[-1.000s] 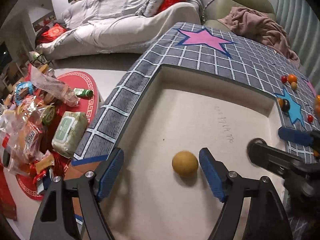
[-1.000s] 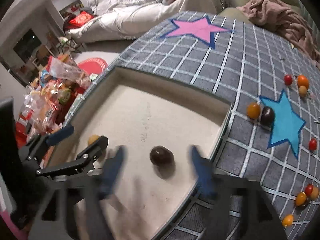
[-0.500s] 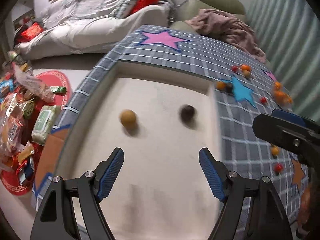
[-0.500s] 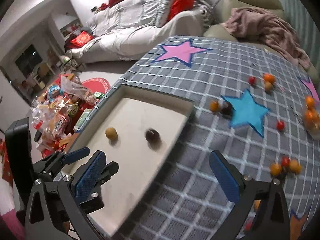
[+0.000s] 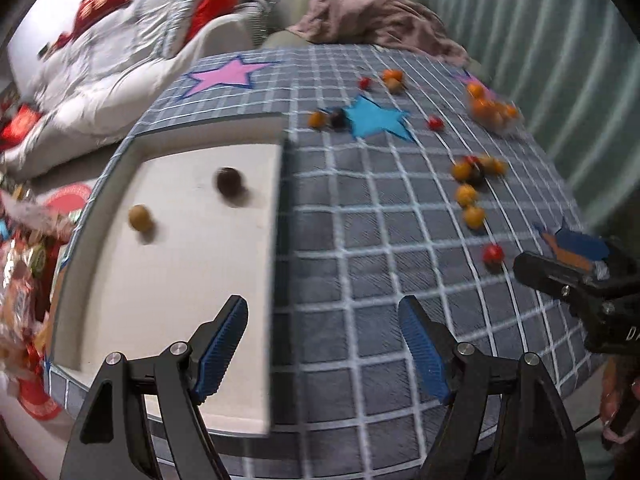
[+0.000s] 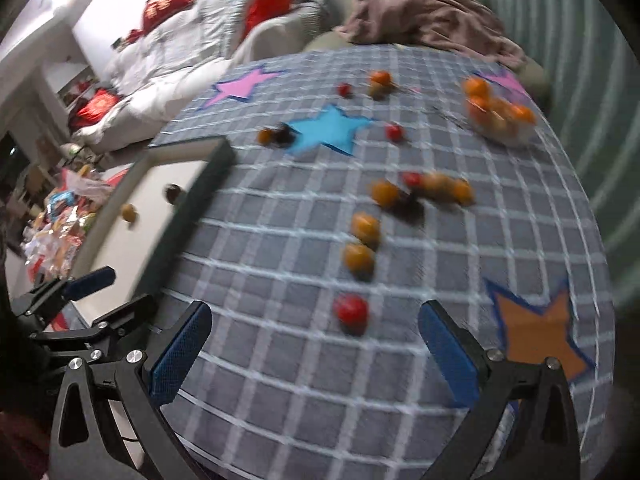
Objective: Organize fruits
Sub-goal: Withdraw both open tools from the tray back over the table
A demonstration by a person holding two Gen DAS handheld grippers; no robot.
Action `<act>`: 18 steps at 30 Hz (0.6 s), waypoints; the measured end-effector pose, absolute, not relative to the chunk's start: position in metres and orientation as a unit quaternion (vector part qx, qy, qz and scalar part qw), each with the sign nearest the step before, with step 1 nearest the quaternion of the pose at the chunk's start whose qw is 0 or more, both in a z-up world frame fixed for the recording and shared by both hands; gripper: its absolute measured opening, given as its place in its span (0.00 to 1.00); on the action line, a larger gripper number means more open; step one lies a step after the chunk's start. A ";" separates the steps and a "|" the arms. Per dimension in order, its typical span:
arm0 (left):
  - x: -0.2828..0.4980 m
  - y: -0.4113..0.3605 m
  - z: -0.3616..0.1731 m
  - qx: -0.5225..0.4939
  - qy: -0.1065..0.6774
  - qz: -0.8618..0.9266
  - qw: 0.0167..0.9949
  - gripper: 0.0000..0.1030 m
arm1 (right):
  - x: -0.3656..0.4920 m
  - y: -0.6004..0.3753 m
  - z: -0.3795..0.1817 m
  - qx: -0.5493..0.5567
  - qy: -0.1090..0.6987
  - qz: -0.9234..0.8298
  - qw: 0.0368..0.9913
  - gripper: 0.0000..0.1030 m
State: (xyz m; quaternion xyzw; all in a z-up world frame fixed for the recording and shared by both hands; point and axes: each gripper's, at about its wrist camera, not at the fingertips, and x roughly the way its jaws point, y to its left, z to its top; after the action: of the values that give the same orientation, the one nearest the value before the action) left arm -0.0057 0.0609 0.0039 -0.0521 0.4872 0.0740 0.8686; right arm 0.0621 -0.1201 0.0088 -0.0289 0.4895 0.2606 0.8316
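A shallow beige tray [image 5: 168,272] [image 6: 120,216] sits at the left of the grey checked cloth. In it lie a yellow fruit [image 5: 139,216] [image 6: 129,212] and a dark fruit [image 5: 229,181] [image 6: 173,193]. Several orange, red and dark fruits lie scattered on the cloth, among them a red one [image 6: 351,309] [image 5: 493,254] and two orange ones [image 6: 359,257] [image 6: 365,226]. My left gripper [image 5: 322,354] is open and empty above the tray's right wall. My right gripper [image 6: 316,356] is open and empty just short of the red fruit.
A clear bowl of oranges [image 6: 500,114] [image 5: 494,114] stands at the cloth's far right. A brown blanket [image 6: 428,12] lies behind it and a white sofa [image 6: 168,52] at the back left. Snack packets [image 6: 56,216] litter the floor left of the tray.
Both grippers drew back from the tray and swung right over the cloth. The yellow and dark fruits stay in the tray, and the right jaws stand wider than before.
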 end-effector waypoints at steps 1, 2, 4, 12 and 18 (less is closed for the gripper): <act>-0.005 0.053 0.002 -0.045 0.490 0.071 0.868 0.76 | 0.064 -0.131 0.004 -0.024 0.494 0.250 0.832 1.00; -0.003 0.045 -0.001 -0.039 0.494 0.066 0.866 0.76 | 0.062 -0.136 0.002 -0.020 0.496 0.244 0.833 1.00; 0.000 0.032 -0.005 -0.032 0.500 0.059 0.863 0.76 | 0.067 -0.156 -0.006 -0.006 0.504 0.228 0.833 1.00; 0.024 -0.009 -0.017 -0.011 0.514 0.045 0.857 0.76 | 0.077 -0.193 -0.020 0.013 0.507 0.199 0.838 1.00; 0.043 -0.035 -0.018 -0.007 0.504 0.038 0.863 0.76 | 0.108 -0.197 -0.023 -0.014 0.507 0.177 0.844 1.00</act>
State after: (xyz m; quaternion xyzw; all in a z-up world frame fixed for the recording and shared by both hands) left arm 0.0433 -0.0354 -0.0177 -0.0066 0.5042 0.0378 0.8628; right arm 0.1076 -0.1971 -0.0231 -0.0143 0.5065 0.1768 0.8438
